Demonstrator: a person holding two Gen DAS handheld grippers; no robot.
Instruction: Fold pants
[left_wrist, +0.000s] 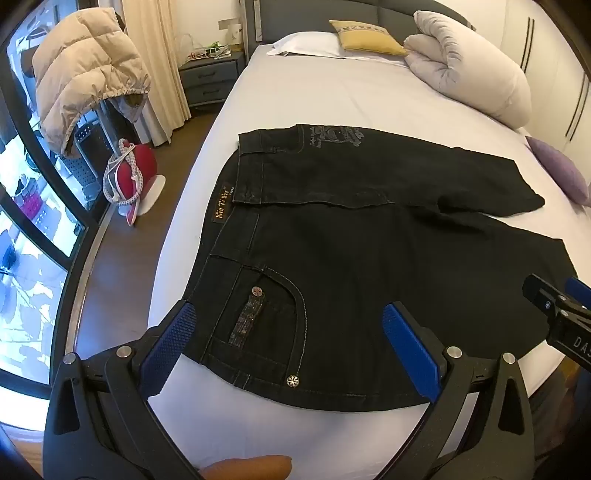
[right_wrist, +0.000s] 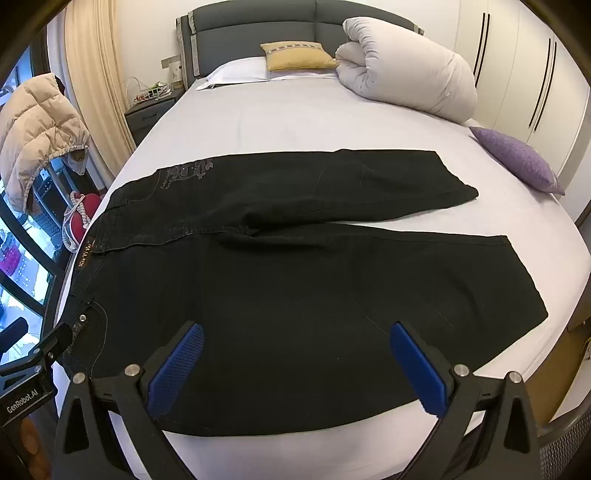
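A: Report the position of the pants.

B: The black pants (left_wrist: 332, 266) lie flat on the white bed sheet (left_wrist: 332, 96), spread across the near half of the bed. The waistband is toward the bed's window-side edge; both legs run toward the wardrobe side. The far leg (right_wrist: 332, 184) and the near leg (right_wrist: 369, 280) are parted in a narrow V, with sheet showing between them near the hems.

A: Left gripper pose and jaw condition?

B: The left gripper (left_wrist: 291, 350) is pitched steeply downward over the waist end. Its jaws stand fully apart with nothing between the blue pads (left_wrist: 170, 347). The front pocket with its metal rivets (left_wrist: 293, 381) lies between and below the fingers. Contact with the fabric cannot be confirmed.

A: Right gripper?

B: The right gripper (right_wrist: 295, 365) is pitched down at about the same slope, over the near leg, further along toward the hem. Its jaws are also spread wide and empty, blue pads (right_wrist: 417, 373) clear of each other, dark fabric visible below them.

A: Relative placement of the two units?

B: Side by side along the near edge of the pants. Each unit appears at the margin of the other's view.

A: Surroundings?

B: A rolled white duvet (right_wrist: 406, 77), a yellow cushion (right_wrist: 299, 55) and a purple cushion (right_wrist: 517, 158) lie at the far side, well apart from the pants.
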